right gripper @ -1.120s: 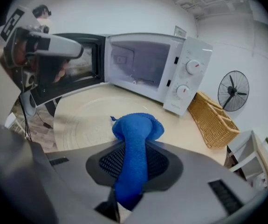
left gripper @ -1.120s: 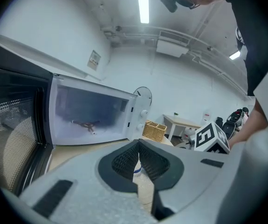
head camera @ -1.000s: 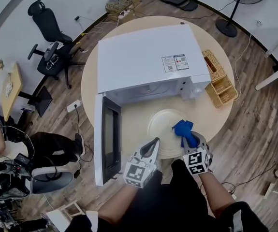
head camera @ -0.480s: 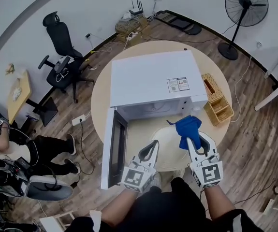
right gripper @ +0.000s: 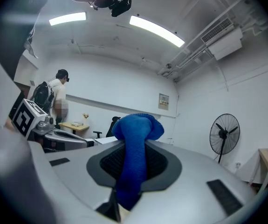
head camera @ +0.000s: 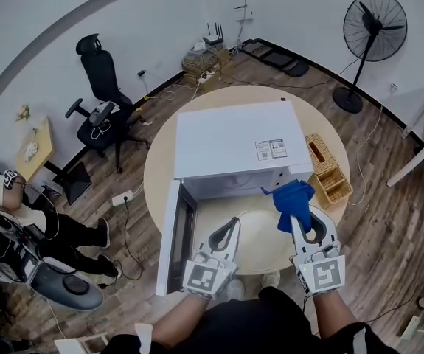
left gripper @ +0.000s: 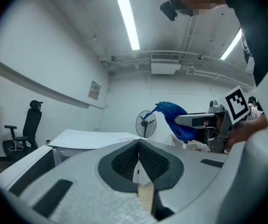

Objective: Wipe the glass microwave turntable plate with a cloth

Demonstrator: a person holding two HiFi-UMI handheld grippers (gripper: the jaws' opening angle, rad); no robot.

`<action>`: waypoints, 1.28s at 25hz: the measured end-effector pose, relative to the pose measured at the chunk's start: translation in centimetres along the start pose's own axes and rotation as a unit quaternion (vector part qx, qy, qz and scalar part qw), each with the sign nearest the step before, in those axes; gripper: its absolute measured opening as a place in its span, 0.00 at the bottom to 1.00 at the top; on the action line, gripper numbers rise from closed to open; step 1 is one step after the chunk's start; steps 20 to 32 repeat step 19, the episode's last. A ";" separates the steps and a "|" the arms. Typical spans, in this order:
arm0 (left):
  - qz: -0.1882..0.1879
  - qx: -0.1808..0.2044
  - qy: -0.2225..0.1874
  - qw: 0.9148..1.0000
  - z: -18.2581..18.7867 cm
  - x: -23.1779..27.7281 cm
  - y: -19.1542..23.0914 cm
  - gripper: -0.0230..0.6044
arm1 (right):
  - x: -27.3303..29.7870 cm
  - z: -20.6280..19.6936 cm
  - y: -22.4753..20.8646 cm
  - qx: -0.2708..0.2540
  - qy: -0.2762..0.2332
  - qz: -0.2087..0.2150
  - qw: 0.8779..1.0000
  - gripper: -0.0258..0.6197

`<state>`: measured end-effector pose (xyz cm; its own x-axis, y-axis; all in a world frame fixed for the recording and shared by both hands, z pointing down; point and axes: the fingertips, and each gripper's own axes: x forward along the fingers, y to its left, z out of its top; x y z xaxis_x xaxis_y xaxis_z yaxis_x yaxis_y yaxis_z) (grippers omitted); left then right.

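Observation:
The glass turntable plate (head camera: 265, 242) lies flat on the round table in front of the open white microwave (head camera: 234, 142). My right gripper (head camera: 300, 216) is held up above the plate's right edge, shut on a blue cloth (head camera: 293, 196) that bunches above its tips. The right gripper view shows the cloth (right gripper: 136, 143) pinched between the jaws and hanging over them. My left gripper (head camera: 231, 222) hovers over the plate's left edge, shut with nothing in it. In the left gripper view its jaws meet, and the cloth (left gripper: 175, 118) shows off to the right.
The microwave door (head camera: 173, 234) stands swung open on the left. A wicker basket (head camera: 328, 169) sits at the table's right edge. A standing fan (head camera: 374, 28), an office chair (head camera: 101, 87) and a seated person are on the floor around the table.
Both grippers have risen off the plate. The right one lifted the blue cloth up and away from the glass, toward the microwave's front. The head view has pulled back.

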<state>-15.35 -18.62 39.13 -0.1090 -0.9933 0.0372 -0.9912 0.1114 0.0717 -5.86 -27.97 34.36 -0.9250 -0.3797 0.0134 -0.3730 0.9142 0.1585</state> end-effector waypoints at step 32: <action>-0.017 0.010 -0.019 1.000 1.7 0.0 -0.7 0.05 | -1.4 0.1 -0.3 -0.003 0.007 -0.016 1.000 0.15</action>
